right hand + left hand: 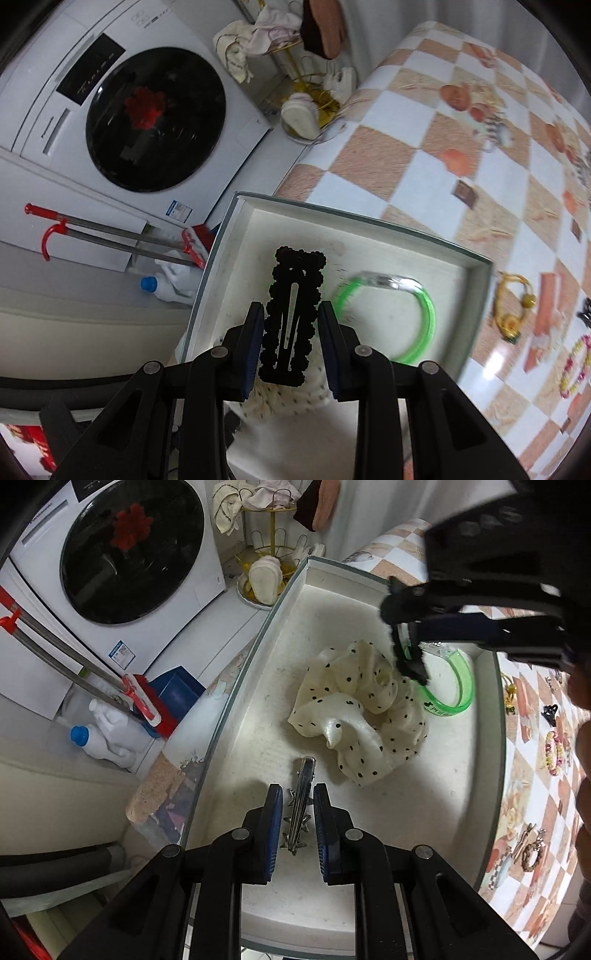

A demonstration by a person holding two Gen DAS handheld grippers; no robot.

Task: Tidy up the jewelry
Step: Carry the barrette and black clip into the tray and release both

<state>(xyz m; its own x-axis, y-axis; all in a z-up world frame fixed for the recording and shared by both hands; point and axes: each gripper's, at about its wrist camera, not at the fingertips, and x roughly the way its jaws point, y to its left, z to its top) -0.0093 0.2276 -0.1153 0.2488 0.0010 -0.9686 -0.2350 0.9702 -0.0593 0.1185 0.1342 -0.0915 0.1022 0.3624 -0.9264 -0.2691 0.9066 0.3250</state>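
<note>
An open white box [258,646] [369,221] sits at the table's edge. Inside lie a cream polka-dot scrunchie [354,709] [288,398] and a green bangle [461,686] [424,306]. My left gripper [298,794] hangs over the box's near part, shut on a silver spiky hair clip [299,812] that stands on edge between the pads. My right gripper [291,310] [413,627] is above the scrunchie and bangle, shut on a black bumpy-edged snap clip [291,317] [410,661].
The checkered tablecloth [424,155] right of the box carries more jewelry: a gold piece [513,306] [511,698], a beaded bracelet [576,362] [554,753], a brown bracelet [532,853]. Left of the table, a washing machine [129,554], mop handles [74,664] and a bottle [99,734] stand below.
</note>
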